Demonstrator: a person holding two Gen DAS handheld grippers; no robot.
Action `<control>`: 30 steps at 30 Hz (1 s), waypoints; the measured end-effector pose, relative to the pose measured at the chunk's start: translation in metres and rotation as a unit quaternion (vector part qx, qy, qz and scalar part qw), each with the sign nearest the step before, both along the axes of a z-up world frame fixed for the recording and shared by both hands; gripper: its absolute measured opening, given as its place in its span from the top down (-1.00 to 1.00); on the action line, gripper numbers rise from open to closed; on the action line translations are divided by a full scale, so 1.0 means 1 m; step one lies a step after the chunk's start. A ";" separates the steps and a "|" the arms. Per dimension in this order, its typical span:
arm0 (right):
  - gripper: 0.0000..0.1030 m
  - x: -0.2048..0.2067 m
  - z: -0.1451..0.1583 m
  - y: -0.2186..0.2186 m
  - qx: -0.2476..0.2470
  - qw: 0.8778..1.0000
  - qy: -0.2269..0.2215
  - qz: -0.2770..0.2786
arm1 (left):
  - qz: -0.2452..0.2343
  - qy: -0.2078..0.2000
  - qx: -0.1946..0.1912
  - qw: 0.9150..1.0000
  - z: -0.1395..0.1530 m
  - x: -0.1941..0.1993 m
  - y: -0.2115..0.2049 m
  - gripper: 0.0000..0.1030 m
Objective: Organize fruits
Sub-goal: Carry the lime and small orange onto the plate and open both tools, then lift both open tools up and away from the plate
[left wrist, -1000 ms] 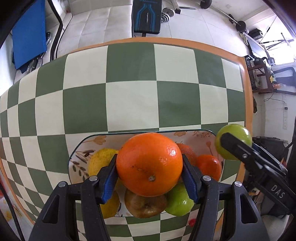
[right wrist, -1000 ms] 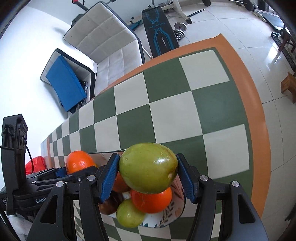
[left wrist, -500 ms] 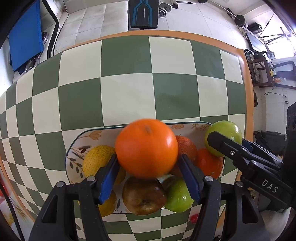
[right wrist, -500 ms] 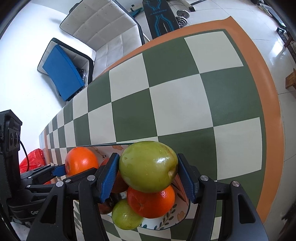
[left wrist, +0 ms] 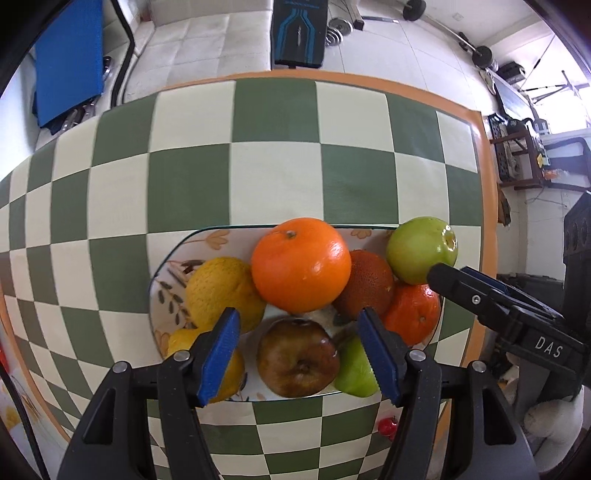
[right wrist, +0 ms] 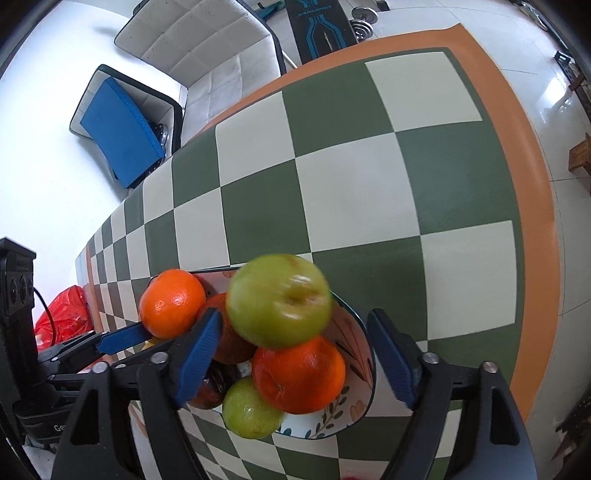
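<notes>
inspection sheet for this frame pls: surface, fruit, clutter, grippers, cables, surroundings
Surface: green-and-cream checkered tablecloth with orange border.
Job's things: floral plate piled with fruit: big orange on top, green apple at its right edge (blurred in the right wrist view), yellow citrus, brown apple, reddish-brown fruit, small orange, lower green apple.
Clutter: small red item on the cloth near the plate.
Grippers: left gripper open, fingers off the big orange; right gripper open, apart from the green apple.
Cables: black cable by the red bag.
Surroundings: white sofa, blue cushion, weight bench, barbell.
</notes>
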State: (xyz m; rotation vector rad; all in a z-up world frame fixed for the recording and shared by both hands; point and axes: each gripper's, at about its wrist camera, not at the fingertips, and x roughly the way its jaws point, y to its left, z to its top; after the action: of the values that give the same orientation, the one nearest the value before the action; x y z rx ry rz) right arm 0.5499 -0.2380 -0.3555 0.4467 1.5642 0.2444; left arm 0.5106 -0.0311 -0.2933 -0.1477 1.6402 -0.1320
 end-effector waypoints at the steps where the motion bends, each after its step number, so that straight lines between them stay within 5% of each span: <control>1: -0.73 -0.002 0.003 -0.001 0.001 1.000 0.000 0.000 | 0.005 -0.006 0.002 1.000 0.003 -0.003 0.002 -0.24; 4: -0.78 -0.009 0.011 -0.003 -0.010 1.000 -0.005 0.002 | 0.021 -0.028 0.012 0.999 0.015 -0.014 0.013 -0.32; 7: -0.86 -0.020 0.023 -0.002 -0.045 0.999 -0.018 0.010 | 0.038 -0.049 0.026 0.998 0.025 -0.026 0.022 -0.71; 12: -0.86 -0.050 0.052 0.011 -0.124 0.989 -0.066 0.038 | 0.049 -0.082 0.062 0.994 0.039 -0.050 0.031 -0.88; 19: -0.89 -0.100 0.090 0.027 -0.183 0.974 -0.122 0.050 | 0.058 -0.130 0.097 0.985 0.063 -0.089 0.036 -0.89; 30: -0.89 -0.165 0.146 0.030 -0.195 0.964 -0.179 0.032 | 0.051 -0.205 0.111 0.971 0.115 -0.153 0.031 -0.89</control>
State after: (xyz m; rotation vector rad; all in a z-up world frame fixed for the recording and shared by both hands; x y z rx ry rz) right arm 0.3847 -0.2083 -0.2095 0.0363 1.2322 0.0560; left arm 0.3575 -0.0002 -0.1782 -0.0297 1.2215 0.0973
